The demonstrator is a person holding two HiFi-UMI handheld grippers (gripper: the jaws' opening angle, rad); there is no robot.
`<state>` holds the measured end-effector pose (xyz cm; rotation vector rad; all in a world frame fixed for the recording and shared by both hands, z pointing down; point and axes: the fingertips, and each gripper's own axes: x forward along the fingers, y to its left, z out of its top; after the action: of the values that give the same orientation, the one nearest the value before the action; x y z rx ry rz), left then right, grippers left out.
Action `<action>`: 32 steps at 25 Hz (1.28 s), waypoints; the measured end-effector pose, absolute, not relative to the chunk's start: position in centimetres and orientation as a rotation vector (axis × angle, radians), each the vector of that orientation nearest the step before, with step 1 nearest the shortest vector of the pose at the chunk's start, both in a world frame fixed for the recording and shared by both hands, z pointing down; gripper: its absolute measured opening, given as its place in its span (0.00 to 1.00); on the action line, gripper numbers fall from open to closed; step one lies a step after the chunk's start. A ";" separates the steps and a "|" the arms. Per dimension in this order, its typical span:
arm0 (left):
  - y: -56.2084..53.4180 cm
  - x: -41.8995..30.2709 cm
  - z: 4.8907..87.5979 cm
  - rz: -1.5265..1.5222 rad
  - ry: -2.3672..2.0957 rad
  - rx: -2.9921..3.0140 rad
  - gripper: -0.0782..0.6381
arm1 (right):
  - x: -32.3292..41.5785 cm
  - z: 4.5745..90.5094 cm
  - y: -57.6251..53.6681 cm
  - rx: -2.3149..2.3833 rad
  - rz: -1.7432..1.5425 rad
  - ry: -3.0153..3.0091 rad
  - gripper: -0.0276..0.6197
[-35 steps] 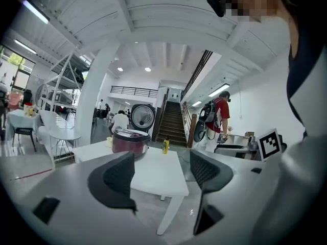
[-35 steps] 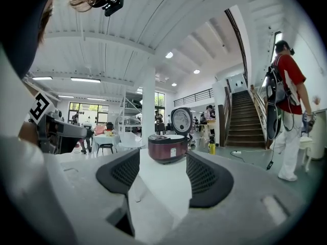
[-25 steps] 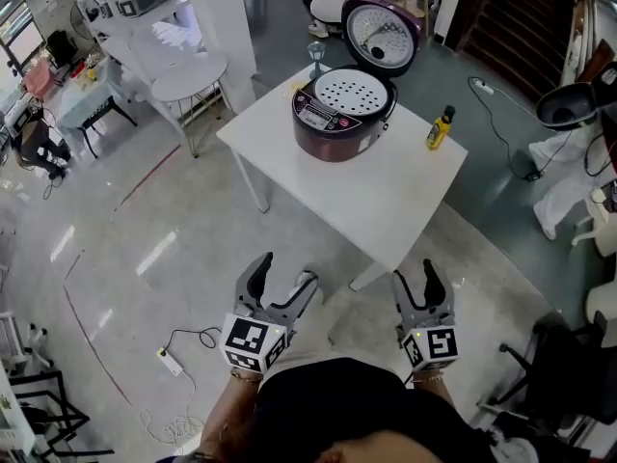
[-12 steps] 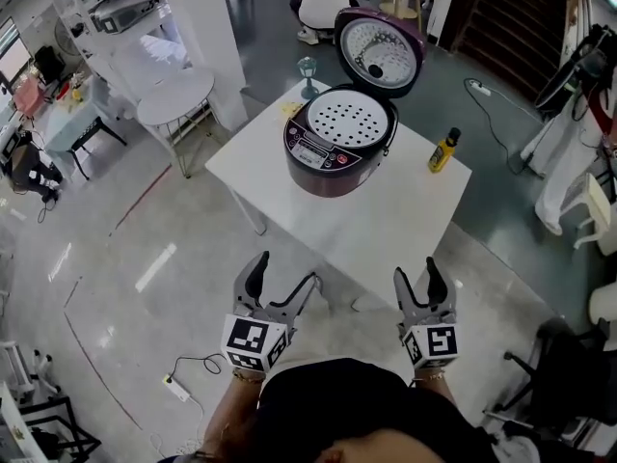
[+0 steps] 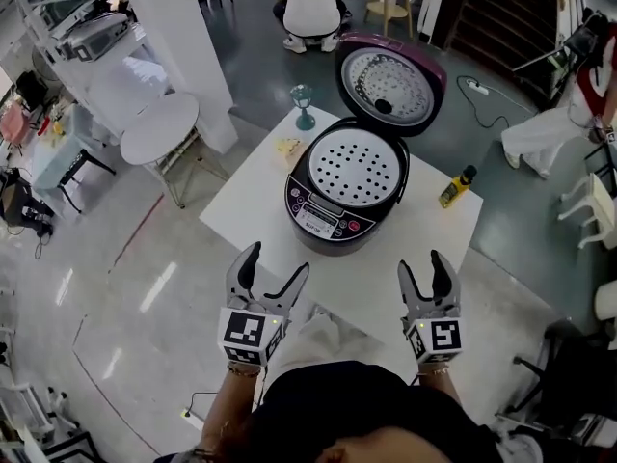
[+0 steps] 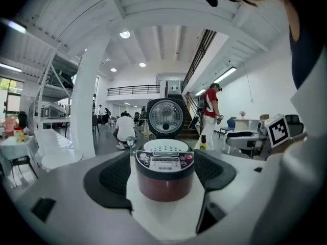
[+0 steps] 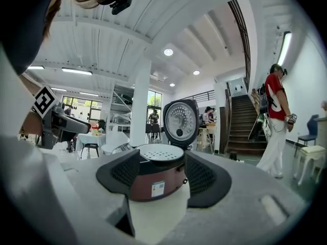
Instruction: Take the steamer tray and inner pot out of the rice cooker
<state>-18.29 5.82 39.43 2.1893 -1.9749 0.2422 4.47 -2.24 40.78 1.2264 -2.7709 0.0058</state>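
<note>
Steamer tray: white, perforated, seated in the mouth of the rice cooker, centre of the head view. Not yet lifted.

Inner pot: presumably beneath the tray; hidden, so not confirmed.

Rice cooker: maroon body, control panel facing the camera. Lid hinged fully back, upper centre of the frame. Stands on a white table.

Left gripper: lower left of centre, jaws spread wide, nothing between them. Its own view frames the cooker in the gap, but well apart from it.

Right gripper: lower right of centre, jaws likewise wide and empty, at the near table edge.

Other items on the table: yellow bottle right of the cooker; stemmed glass at the far left corner.

Change noted: over the last second the cooker has slid from the top of the head view toward its centre and grown larger. The grippers, earlier over bare floor, now sit at the table's near edge. Jaw opening unchanged.

Reading: the approach is nearly done and removal has not begun. The tray has to come out first, since it covers the pot.
</note>
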 end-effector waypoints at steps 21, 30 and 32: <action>-13.4 -22.0 39.2 0.762 -1.743 2.398 0.62 | -2.5 41.9 -17.7 1.191 -0.008 -2.502 0.45; -17.9 -22.3 43.4 1.156 -1.581 2.257 0.63 | -4.3 45.4 -21.9 0.978 0.017 -2.251 0.45; -19.2 -22.3 44.5 1.243 -1.531 2.235 0.63 | -4.5 46.3 -22.9 0.919 -0.002 -2.186 0.45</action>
<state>-22.28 -19.15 44.46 2.2350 -1.5309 1.2431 -4.53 -22.86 46.27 0.9190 -2.1861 -0.0020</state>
